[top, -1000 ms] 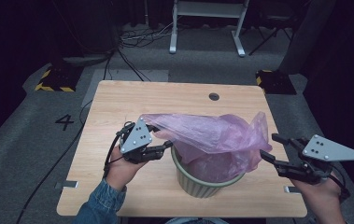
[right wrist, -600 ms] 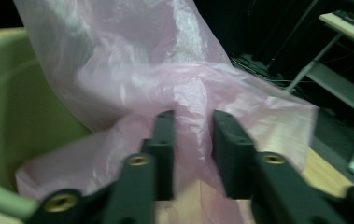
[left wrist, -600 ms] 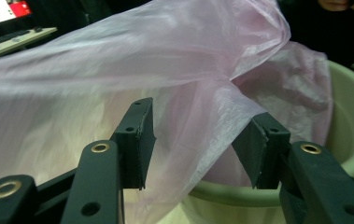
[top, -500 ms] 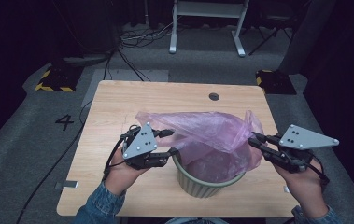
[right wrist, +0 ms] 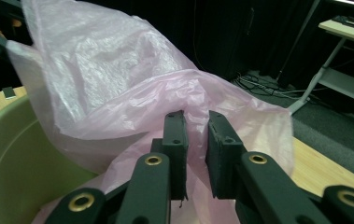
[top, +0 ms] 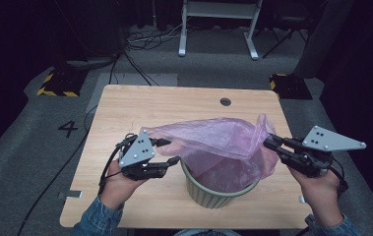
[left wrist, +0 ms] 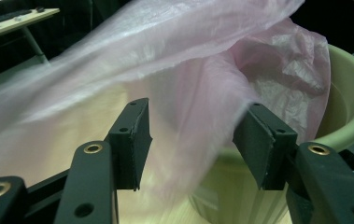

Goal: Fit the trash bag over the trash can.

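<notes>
Left tool (top: pixel 168 151) spread wide at pink bag (top: pixel 213 142) | right tool (top: pixel 268 141) clenched on bag edge, level over bin (top: pixel 208 194)

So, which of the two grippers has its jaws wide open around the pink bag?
The left gripper: its jaws stand far apart, with the pink plastic bag loose between them. The right gripper has its jaws almost closed on the bag's edge, beside the green bin.

High view: above your side of tabletop (top: pixel 139 108), facing forward and down, whole scene at middle distance. Your left tool view: very close, looking along jaws into pink bag (left wrist: pixel 174 70) and green bin (left wrist: pixel 352 93). Your right tool view: equally close, opposite side. All three share bag and bin.
</notes>
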The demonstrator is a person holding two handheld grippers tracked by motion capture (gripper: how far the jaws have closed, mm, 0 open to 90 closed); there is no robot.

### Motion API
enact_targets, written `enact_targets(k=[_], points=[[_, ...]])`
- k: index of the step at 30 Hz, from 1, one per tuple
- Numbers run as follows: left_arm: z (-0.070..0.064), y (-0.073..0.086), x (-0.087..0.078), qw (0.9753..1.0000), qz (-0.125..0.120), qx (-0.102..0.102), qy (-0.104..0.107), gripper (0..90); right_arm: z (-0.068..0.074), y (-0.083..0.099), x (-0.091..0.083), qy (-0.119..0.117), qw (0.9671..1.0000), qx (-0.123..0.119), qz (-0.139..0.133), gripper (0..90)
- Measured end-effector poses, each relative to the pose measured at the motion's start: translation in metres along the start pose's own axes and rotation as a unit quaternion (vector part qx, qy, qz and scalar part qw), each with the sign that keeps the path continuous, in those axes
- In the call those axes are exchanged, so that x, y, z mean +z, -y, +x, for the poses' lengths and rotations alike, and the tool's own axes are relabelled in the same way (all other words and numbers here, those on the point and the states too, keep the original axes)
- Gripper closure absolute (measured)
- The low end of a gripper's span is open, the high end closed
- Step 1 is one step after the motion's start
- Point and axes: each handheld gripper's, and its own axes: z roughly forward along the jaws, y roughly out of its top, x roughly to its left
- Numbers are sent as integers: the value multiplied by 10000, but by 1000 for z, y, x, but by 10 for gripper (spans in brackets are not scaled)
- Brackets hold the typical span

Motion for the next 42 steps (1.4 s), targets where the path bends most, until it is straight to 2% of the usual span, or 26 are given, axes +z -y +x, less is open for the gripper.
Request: enact_targets(k=[3,6,9,13,16,19,24,31,37,40,42], points=[[-3,-1,-6,9998,-78,-42,196,467,0,1,0,-1,10000,33,-14,794],[-12,-7,-10,9995,-169,63,274,476,0,0,-1,13,10000,42,-53,792],[-21,-16,-10,9995,-163,201,203,479,1,-3,-2,24,10000,41,-81,792],[-28,-21,6,9994,57,226,249,490,2,-5,-2,9,9999,28,-128,792],[-30,-23,20,9993,108,146,334,489,3,-6,-2,-8,9999,44,-165,792],[-32,-28,32,9995,172,168,224,477,4,-5,-2,-34,9998,50,-186,792],[-33,-36,47,9989,130,16,439,475,8,-2,-2,-105,9998,40,-188,792],[-23,-38,60,9971,-62,-444,623,472,15,6,0,-269,9995,67,-121,792],[-19,-39,62,9967,-186,-501,619,483,24,16,4,-445,9990,57,32,791],[-17,-39,61,9963,-288,-510,635,543,28,19,7,-557,9983,88,109,791],[-14,-39,61,9948,-329,-625,739,572,31,21,9,-613,9980,93,152,788]])
